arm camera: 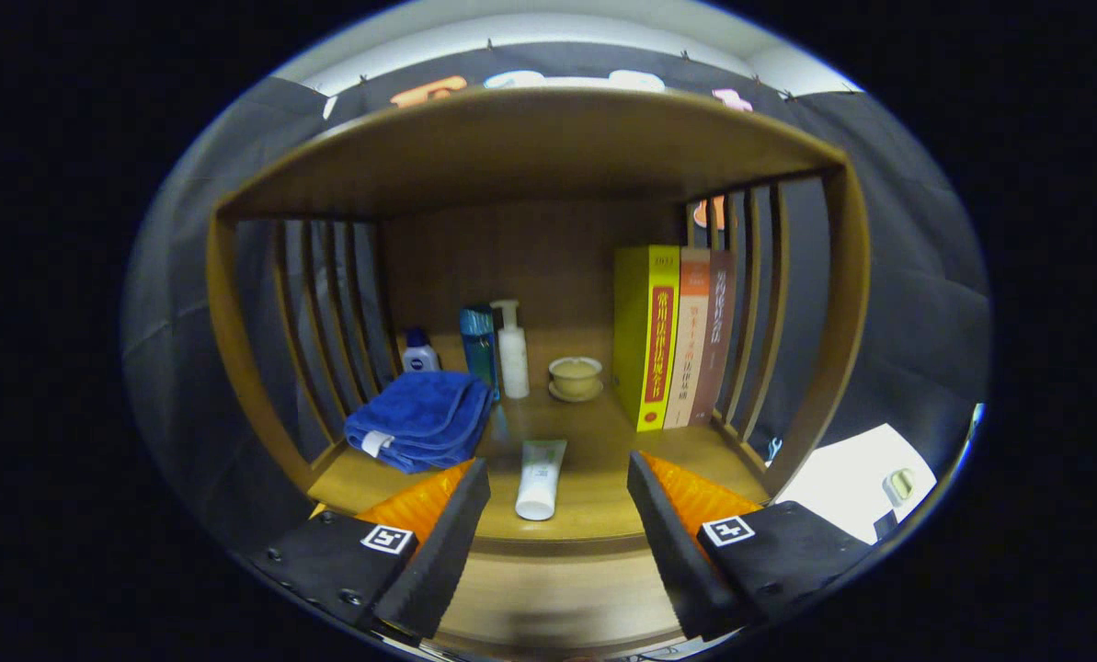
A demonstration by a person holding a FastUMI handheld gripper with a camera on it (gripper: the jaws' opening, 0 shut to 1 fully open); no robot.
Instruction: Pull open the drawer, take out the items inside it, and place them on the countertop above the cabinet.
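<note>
My gripper (559,471) is open, its fingers spread wide in front of the wooden cabinet's countertop (594,478). A white tube (541,478) lies flat on the countertop between the fingers, just ahead of them and not touched. Below the countertop's front edge runs a wooden front panel (557,593), likely the drawer front, seen between the fingers' bases. Nothing is held.
On the countertop sit a folded blue towel (419,419) at the left, a small white bottle (418,353), a blue bottle (479,346), a white pump bottle (512,351), a small bowl on a saucer (576,377) and three upright books (672,336). Slatted side walls and a shelf (530,147) enclose it.
</note>
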